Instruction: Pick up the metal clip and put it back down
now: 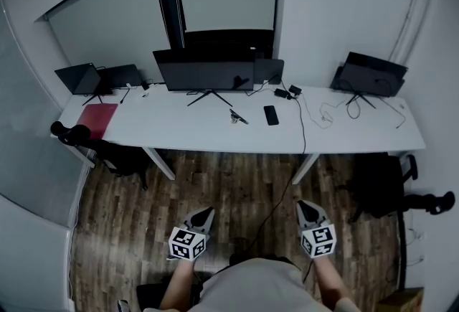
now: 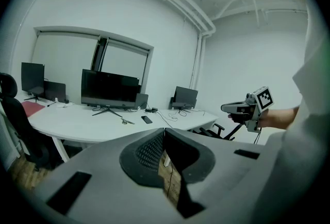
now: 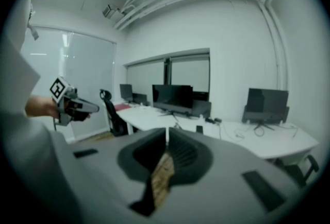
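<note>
No legible text, label, brand, number or sign was found in any view. Black-and-white square markers (image 1: 188,243) on the left gripper (image 1: 209,210) and right gripper (image 1: 302,204) carried patterns only, no characters.

Long white table (image 1: 179,128) against the back wall, wood floor (image 1: 229,185) in front.
Large monitor (image 1: 204,74) at back-edge centre; left screen (image 1: 79,78) and right screen (image 1: 369,75) near the ends; black phone (image 1: 270,115) flat, right of centre; red folder (image 1: 97,119) at left end; cable (image 1: 302,135) trailing over front edge.
</note>
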A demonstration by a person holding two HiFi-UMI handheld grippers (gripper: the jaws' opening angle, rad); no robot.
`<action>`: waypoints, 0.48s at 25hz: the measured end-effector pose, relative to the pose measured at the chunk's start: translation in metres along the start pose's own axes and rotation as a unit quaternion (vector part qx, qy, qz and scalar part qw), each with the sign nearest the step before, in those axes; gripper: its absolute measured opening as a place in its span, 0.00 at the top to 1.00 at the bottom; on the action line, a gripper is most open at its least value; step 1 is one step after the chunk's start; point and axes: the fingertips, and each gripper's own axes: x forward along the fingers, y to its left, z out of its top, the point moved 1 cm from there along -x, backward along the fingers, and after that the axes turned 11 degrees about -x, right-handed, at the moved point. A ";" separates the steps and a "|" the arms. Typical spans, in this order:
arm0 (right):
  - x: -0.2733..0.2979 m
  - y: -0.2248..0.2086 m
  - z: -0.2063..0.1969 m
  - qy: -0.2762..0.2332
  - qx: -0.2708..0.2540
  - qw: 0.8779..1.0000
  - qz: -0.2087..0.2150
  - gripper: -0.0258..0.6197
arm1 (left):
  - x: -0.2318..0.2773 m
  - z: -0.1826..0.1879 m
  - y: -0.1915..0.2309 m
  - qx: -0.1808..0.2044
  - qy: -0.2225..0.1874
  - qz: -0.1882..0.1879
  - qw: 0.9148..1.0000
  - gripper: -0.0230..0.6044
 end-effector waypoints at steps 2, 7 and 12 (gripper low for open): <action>0.001 0.005 -0.002 0.003 0.003 1.000 -0.005 0.91 | 0.000 -0.001 0.004 0.001 0.002 -0.007 1.000 0.91; 0.007 0.019 -0.002 0.007 0.005 1.000 -0.010 0.91 | 0.001 -0.001 0.017 0.003 0.009 -0.018 1.000 0.91; 0.006 0.026 0.001 0.010 0.007 1.000 -0.020 0.91 | 0.002 -0.002 0.023 0.003 0.017 -0.028 0.999 0.91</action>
